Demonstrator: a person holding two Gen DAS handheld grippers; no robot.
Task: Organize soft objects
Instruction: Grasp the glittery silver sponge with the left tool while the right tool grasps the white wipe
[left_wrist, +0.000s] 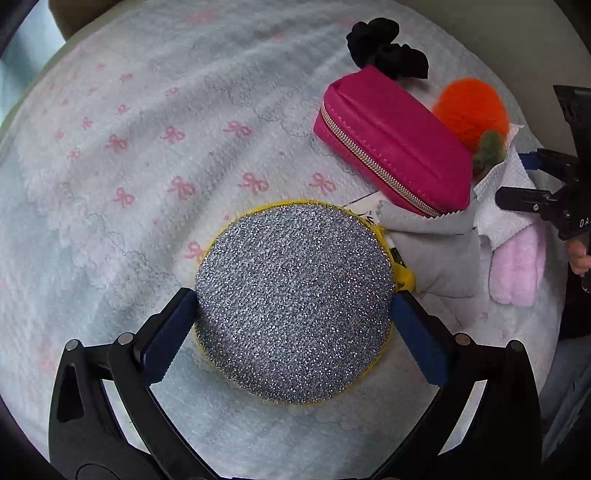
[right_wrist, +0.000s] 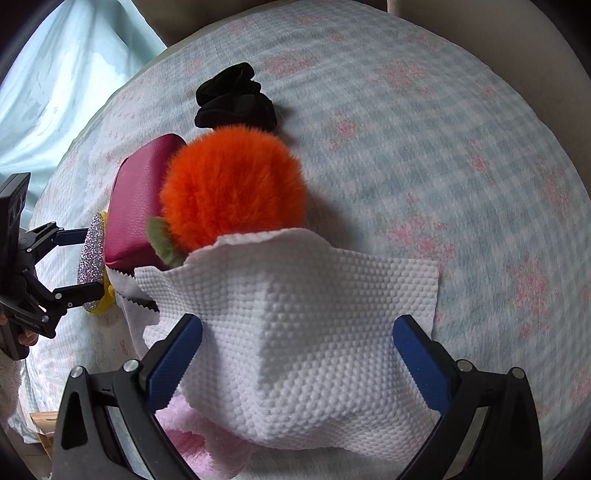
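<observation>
A round glittery silver sponge (left_wrist: 291, 302) with a yellow rim sits between my left gripper's (left_wrist: 293, 299) blue pads, which press on its two sides just above the bedcover. The right wrist view shows the same sponge (right_wrist: 90, 254) edge-on in the left gripper (right_wrist: 92, 262). My right gripper (right_wrist: 299, 325) stands wide open around a white embossed paper towel (right_wrist: 295, 314). That towel lies on a pink fluffy cloth (right_wrist: 192, 435). Behind it are an orange pompom (right_wrist: 232, 188) with a green leaf, a magenta zip pouch (left_wrist: 395, 147), a black scrunchie (left_wrist: 384, 48) and a grey cloth (left_wrist: 436, 251).
Everything rests on a pale blue bedcover (left_wrist: 147, 147) printed with pink bows. The soft things cluster at its right side in the left wrist view. A light blue sheet (right_wrist: 74, 74) hangs beyond the bed edge. A hand (left_wrist: 580, 258) holds the right gripper (left_wrist: 511, 176).
</observation>
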